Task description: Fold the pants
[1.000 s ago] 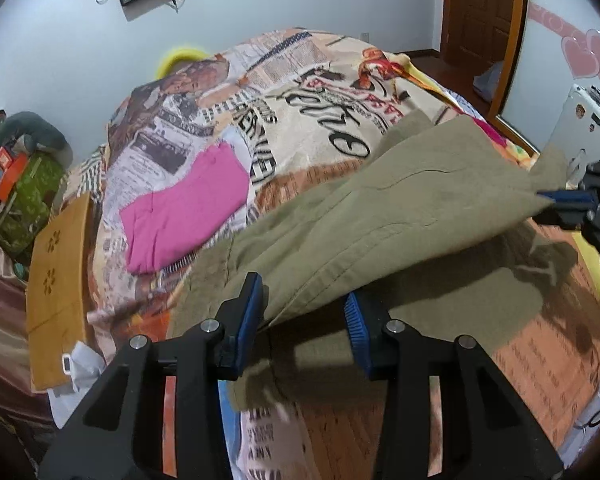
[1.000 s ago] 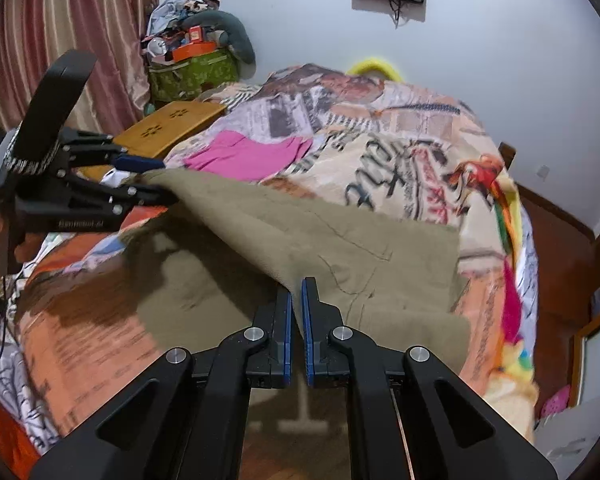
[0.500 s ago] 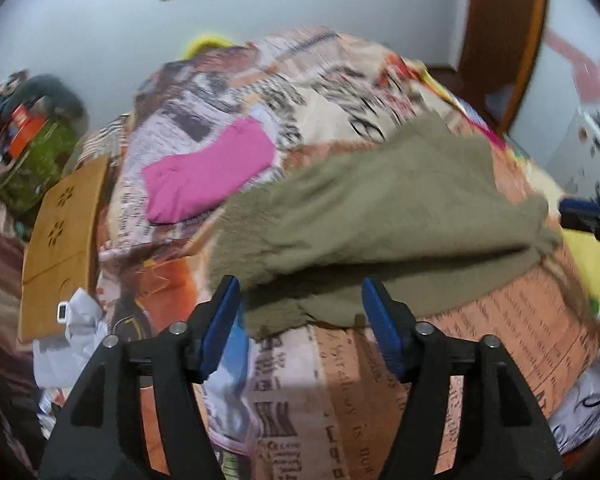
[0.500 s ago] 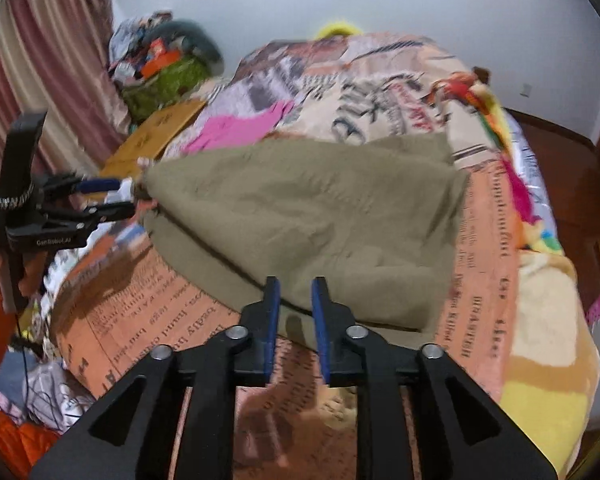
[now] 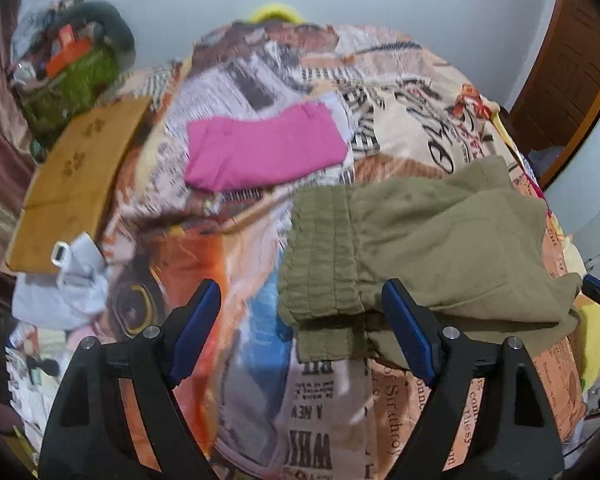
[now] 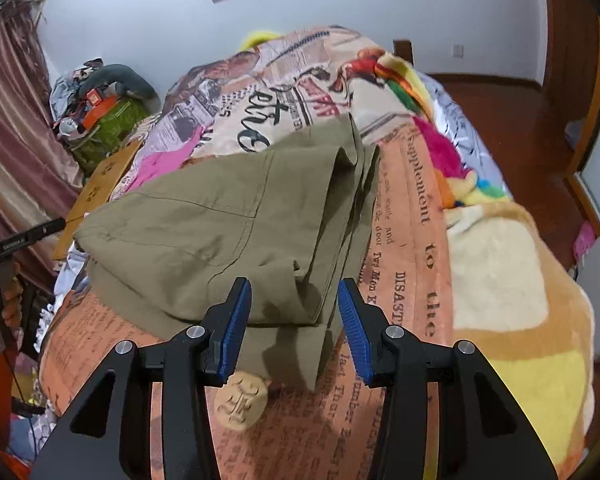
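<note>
We've got two matching grippers, the left gripper and the right gripper: chunky black plastic arms with triangle cutouts, shiny silver screws at the joints, and ribbed bright blue pads inside each finger.

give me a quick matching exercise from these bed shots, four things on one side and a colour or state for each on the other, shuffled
Things:
1. pants
2. folded garment further up the bed
3. left gripper
4. wooden board at the bed's edge

Colour or state:
A. pink
B. open, nothing between the pads
C. olive green, folded over on the bedspread
D. light brown, with small cut-out marks

Pairs: 1-C, 2-A, 3-B, 4-D
</note>
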### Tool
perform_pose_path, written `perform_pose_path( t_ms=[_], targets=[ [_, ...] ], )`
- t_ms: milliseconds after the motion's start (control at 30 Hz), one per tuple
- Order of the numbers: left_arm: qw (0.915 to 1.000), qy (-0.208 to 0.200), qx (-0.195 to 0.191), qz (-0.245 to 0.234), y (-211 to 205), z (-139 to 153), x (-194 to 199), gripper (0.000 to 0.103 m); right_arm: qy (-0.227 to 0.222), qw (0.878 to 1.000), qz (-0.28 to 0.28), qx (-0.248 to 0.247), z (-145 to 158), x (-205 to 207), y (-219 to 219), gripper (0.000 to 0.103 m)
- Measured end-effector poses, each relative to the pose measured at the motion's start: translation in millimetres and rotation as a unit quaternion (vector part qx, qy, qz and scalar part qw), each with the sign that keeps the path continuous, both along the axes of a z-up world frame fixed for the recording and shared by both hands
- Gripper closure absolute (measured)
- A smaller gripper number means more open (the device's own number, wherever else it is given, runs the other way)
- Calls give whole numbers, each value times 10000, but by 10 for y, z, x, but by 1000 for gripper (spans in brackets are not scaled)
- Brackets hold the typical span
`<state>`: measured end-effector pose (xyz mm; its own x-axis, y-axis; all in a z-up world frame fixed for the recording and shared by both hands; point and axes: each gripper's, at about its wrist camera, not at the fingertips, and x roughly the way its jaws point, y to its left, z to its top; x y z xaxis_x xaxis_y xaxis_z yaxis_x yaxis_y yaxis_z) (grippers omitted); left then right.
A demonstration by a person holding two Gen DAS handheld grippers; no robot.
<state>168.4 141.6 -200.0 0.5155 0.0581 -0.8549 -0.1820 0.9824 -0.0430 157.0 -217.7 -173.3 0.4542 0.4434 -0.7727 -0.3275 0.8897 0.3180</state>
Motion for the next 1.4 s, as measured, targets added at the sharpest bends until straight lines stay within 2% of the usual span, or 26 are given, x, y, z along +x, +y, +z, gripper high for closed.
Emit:
perform_pose_path(
  t_ms=[167,333,433,500,567,700,867,967,1067,1200,1300,1400],
  targets=[
    [9999,130,16,-104,-82,-122,28,20,117,9997,124,194,-81,113,64,62],
    [9993,294,-155,-195,-137,-236,62,20,433,9984,291,231,-239,124,182,62],
    [9990,360,-121,-245,-171,-291,66,20,466,9983,279,230,-279,69,194,68],
    [9989,368,-117,-256,-179,-300,63,20,402,9985,235,273,-266,36,166,83],
    [9990,349,-105,-262,-172,-292,55,20,378,9981,237,424,-241,20,127,89],
    [9990,329,-113,-266,-161,-260,49,20,-17,9991,261,344,-84,-49,135,93],
    [9992,267,-38,-299,-195,-193,41,20,-740,9965,253,298,361,-100,80,94],
    [9992,203,72,-325,-236,-162,38,20,-945,9948,285,244,491,-191,51,94],
    [9990,204,207,-352,-278,-184,48,20,-843,9958,295,180,402,-278,40,94],
    [9987,248,275,-353,-296,-244,46,20,-356,9991,206,104,58,-316,41,94],
    [9988,290,181,-337,-266,-301,35,20,-120,9997,192,5,-105,-323,63,94],
    [9989,342,58,-310,-220,-381,29,15,19,9997,219,-65,-197,-351,86,94]
  ],
)
